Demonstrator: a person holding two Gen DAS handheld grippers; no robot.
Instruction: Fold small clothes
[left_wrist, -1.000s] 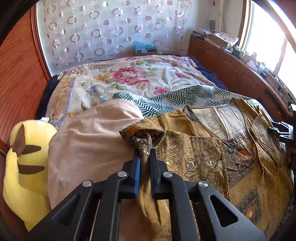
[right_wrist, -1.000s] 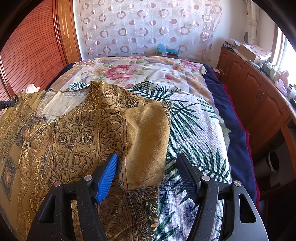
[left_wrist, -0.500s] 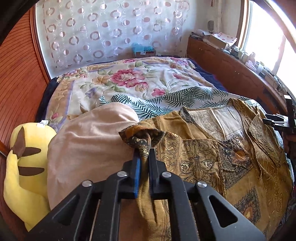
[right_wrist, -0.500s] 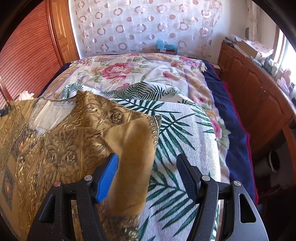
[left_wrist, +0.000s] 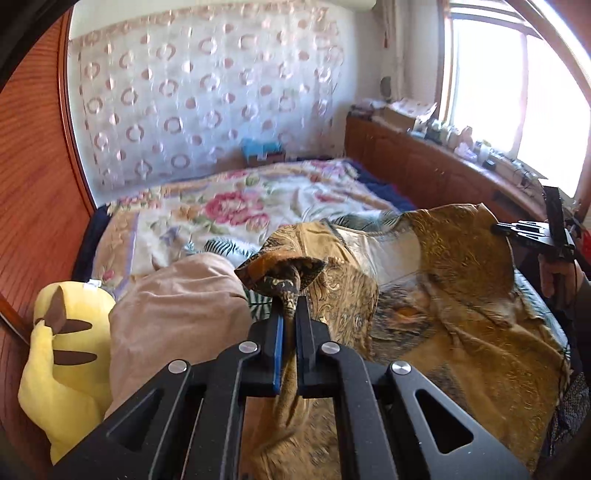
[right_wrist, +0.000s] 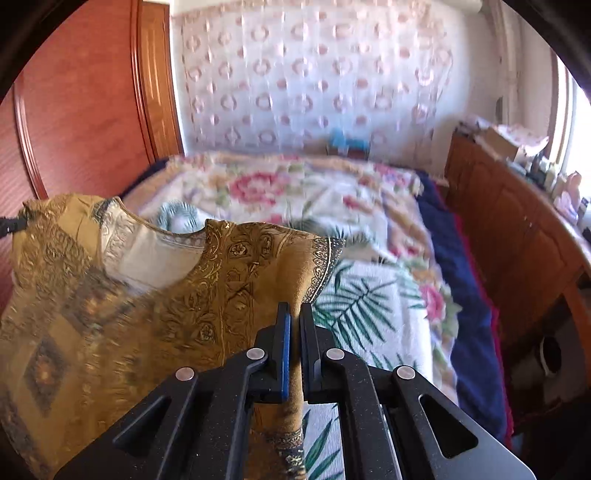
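Observation:
A small mustard-gold patterned shirt (left_wrist: 436, 295) hangs lifted above the bed, stretched between both grippers; it also shows in the right wrist view (right_wrist: 147, 295). My left gripper (left_wrist: 290, 306) is shut on one bunched sleeve of the shirt. My right gripper (right_wrist: 294, 314) is shut on the other sleeve; it shows at the far right of the left wrist view (left_wrist: 532, 232). The shirt's neckline faces up and its lower part drapes down out of sight.
A palm-leaf towel (right_wrist: 369, 310) lies under the shirt on the floral bedspread (right_wrist: 295, 192). A beige pillow (left_wrist: 173, 314) and a yellow plush toy (left_wrist: 62, 354) lie at the left. A wooden cabinet (right_wrist: 517, 221) runs along the right; a wooden wardrobe (right_wrist: 81, 110) stands left.
My right gripper has shut on the shirt's sleeve. Both grippers have risen and lifted the shirt's top off the bed.

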